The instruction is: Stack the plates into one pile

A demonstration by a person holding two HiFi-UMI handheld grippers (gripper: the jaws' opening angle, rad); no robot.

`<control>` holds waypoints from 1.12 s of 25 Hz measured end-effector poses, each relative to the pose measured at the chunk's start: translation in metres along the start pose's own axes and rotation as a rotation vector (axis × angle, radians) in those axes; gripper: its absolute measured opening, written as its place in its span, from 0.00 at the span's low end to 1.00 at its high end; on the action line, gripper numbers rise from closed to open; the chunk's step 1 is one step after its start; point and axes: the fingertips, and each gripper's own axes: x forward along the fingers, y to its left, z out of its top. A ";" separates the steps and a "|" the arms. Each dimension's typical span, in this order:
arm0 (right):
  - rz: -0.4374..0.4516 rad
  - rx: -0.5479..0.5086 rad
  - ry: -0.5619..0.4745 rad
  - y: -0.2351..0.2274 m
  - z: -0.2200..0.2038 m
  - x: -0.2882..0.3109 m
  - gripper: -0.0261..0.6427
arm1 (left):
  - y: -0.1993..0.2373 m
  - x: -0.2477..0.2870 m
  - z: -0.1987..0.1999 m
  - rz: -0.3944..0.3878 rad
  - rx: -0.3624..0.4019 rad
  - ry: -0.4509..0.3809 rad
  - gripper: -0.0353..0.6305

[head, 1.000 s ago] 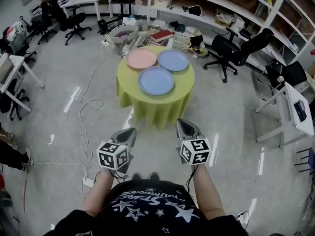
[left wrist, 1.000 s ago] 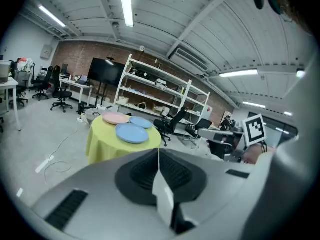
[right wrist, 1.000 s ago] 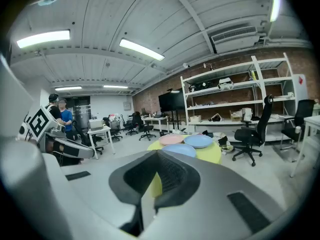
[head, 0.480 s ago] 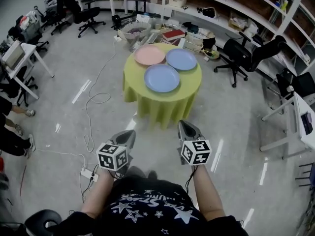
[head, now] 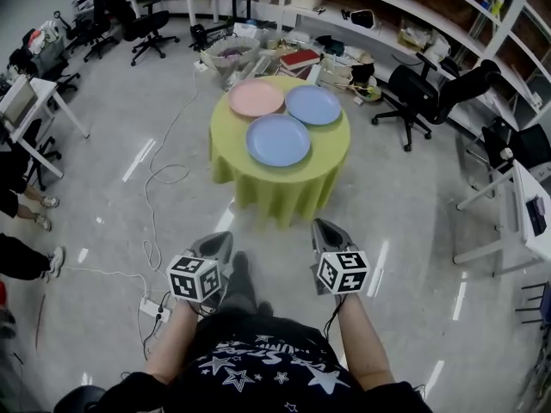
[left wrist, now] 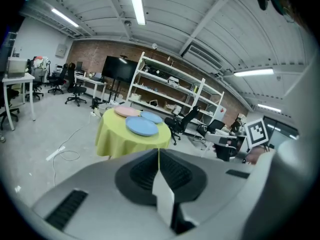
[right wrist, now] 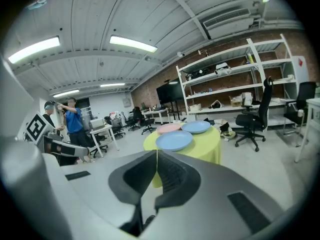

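Shelves lined the far wall of a cluttered workshop, with an office chair to the right and a cable trailing over the grey floor on the left. Between them stood a round worktop under a yellow-green cloth. Three plates lay on it, none yet stacked: a pink plate at the far left, a far blue plate just beside it on the right, and a near blue plate closest to the person. All three were well apart from the person, who stood back on open floor. The left tongs and the right tongs were each pressed together on nothing, held low and pointing toward the worktop.

The step in hand looked to be the approach. To do it well, the person would want to walk up square to the near edge, clear of the cable, and spread one pair of tongs before reaching. A shallow plate probably needs a pinch on its rim. The near blue plate seemed the sensible first pick, lifted level onto a neighbour rather than slid, which could drag the cloth.
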 end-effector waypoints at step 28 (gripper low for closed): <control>-0.157 0.159 0.130 -0.077 0.022 0.182 0.06 | 0.134 0.148 0.088 -0.066 -0.043 0.091 0.09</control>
